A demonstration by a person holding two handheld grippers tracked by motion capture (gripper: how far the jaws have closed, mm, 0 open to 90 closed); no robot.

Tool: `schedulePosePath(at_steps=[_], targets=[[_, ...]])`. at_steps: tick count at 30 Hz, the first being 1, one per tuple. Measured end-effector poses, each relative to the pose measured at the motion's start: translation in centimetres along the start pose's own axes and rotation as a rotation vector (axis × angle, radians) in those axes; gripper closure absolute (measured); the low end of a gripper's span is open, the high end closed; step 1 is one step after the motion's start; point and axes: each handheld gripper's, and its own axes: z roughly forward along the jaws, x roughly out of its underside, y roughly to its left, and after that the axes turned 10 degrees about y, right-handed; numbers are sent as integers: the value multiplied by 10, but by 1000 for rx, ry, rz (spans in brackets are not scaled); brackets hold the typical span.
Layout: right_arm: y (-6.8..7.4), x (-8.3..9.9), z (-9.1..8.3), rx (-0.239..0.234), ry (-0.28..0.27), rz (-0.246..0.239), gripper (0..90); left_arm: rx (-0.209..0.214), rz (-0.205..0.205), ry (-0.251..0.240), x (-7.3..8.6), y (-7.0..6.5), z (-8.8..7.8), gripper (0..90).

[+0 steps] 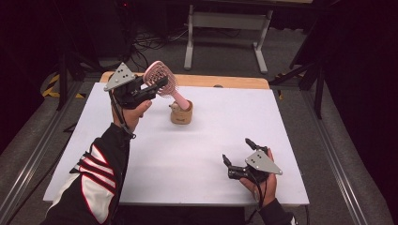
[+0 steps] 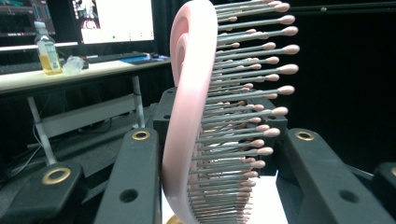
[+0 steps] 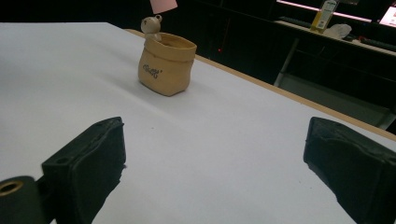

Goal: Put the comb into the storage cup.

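Between the left gripper's [image 1: 157, 86] two black jaws sits the head of the pink hairbrush [image 1: 160, 78], clamped across its frame with the bristles [image 2: 243, 116] fanning out to one side. That's a light, stiff plastic piece, I'd say, smooth on the back and likely a bit slippery, so the solid rim is the place to pinch, not the springy pins. Its handle end [image 1: 182, 103] slants down into the little tan pot [image 1: 181, 114] with the bear figure, standing mid-table toward the far edge. That pot looks small and easy to tip if the brush drags on it. Over at the near right of the white table [image 1: 187, 154], the right gripper [image 1: 235, 154] rests low with jaws spread wide, nothing in them.
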Motion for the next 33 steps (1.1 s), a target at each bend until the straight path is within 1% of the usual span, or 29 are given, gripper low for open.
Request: schedulePosePath(at_steps=[6, 8, 9, 11, 12, 16, 17, 21, 23, 24, 27, 28, 32, 33], targets=[[0, 0, 0, 1, 5, -7, 62, -13, -1, 32, 1, 2, 16, 631], [0, 0, 1, 0, 8, -9, 62, -14, -2, 49, 2, 2, 21, 631], [0, 1, 1, -3, 9, -8, 62, -13, -4, 50, 2, 2, 23, 631], [0, 1, 1, -11, 10, -3, 64, -1, -13, 62, 4, 2, 28, 631], [0, 1, 1, -13, 10, -2, 65, -8, -13, 64, 5, 2, 30, 631], [0, 1, 1, -16, 12, -1, 66, -13, -12, 82, 7, 1, 35, 631], [0, 1, 1, -18, 13, 0, 66, -20, -6, 89, 7, 1, 36, 631], [0, 1, 1, -20, 13, -2, 66, -26, -3, 90, 8, 1, 41, 631], [0, 1, 1, -19, 15, -4, 66, -26, 0, 100, 8, 1, 42, 631], [0, 1, 1, -19, 14, -4, 66, -44, 8, 116, 8, 1, 44, 631], [0, 1, 1, -20, 17, -5, 66, -50, 10, 129, 9, 2, 47, 630], [0, 1, 2, -20, 18, -6, 66, -55, 7, 126, 10, 2, 48, 630], [0, 1, 2, -22, 21, -9, 66, -54, 9, 151, 14, 2, 57, 630], [0, 1, 2, -22, 21, -9, 66, -54, 9, 151, 14, 2, 57, 630]])
